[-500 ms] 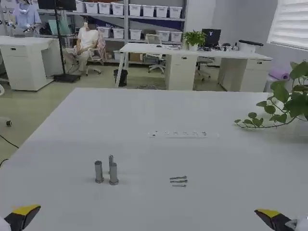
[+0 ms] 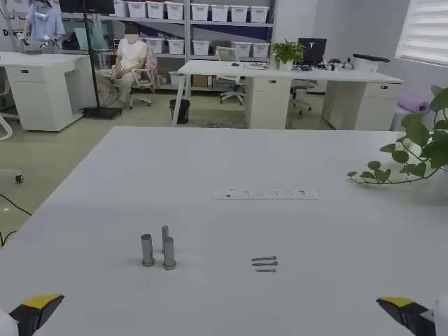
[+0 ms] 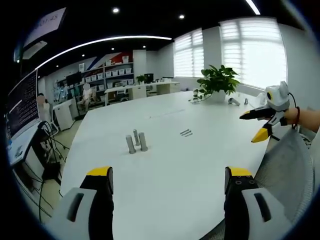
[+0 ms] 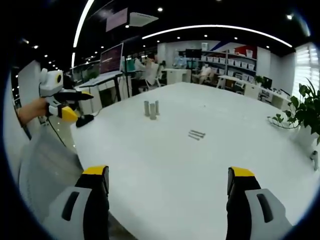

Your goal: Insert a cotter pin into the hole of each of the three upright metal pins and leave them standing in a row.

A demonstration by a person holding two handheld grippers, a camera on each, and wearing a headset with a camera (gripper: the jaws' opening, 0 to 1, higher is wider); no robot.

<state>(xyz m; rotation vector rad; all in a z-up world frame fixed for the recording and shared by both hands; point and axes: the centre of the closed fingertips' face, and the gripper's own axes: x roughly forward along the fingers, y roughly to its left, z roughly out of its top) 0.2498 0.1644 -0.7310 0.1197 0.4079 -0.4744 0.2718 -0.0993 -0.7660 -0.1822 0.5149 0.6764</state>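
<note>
Three upright metal pins stand bunched together on the white table, left of centre; they also show as metal pins and metal pins. Three small cotter pins lie flat to their right, seen too as cotter pins and cotter pins. My left gripper is open near the table's front left, its yellow tip at the frame's bottom. My right gripper is open at the front right, tip low in the head view. Both hold nothing.
A white power strip lies past the middle of the table. A leafy plant trails over the right edge. Beyond are desks, shelves with bins, and a seated person.
The head view has shifted slightly; pins and cotter pins lie where they were. Both gripper tips stay at the bottom corners.
</note>
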